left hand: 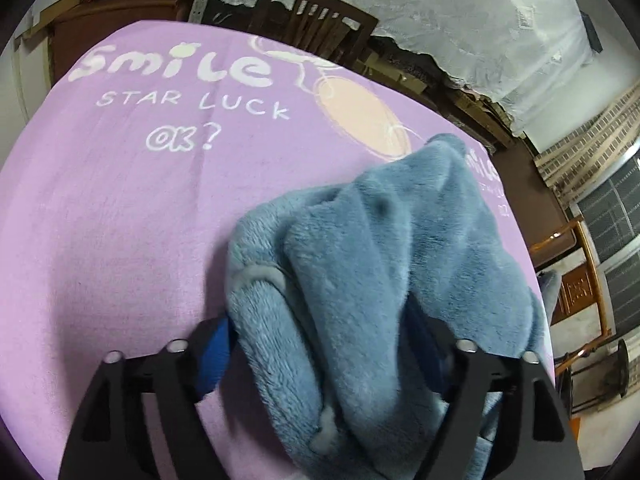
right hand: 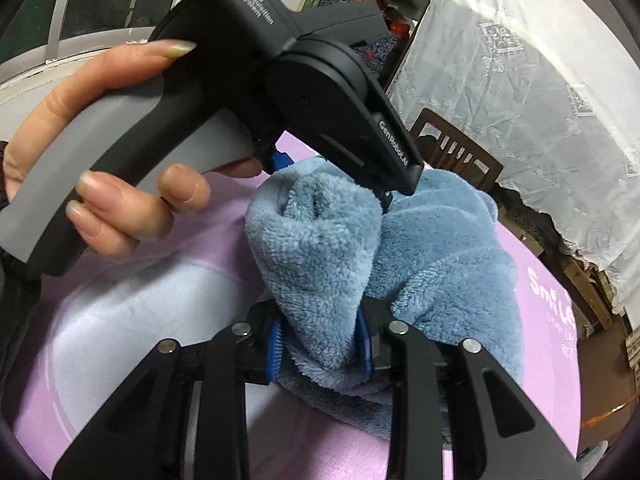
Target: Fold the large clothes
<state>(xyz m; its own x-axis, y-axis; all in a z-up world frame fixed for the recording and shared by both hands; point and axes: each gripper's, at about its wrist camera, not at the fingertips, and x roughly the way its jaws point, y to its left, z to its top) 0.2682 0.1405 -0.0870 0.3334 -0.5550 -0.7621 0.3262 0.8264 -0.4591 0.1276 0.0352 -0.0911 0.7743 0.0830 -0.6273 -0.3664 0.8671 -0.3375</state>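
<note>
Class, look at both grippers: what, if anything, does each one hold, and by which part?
The right gripper pinches a bunched fold of the blue fleece garment. The left gripper stands wide open around the fleece, gripping nothing.

"Smile", "STAR LUCK", "OK?" in white on the purple sheet (left hand: 120, 208) ahead of the left gripper (left hand: 320, 344), "GenRobot.AI" on its arm.

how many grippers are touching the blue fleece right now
2: the right gripper clamps a fold at the near edge; the left gripper, jaws wide, straddles the blue fleece at its far side.
</note>
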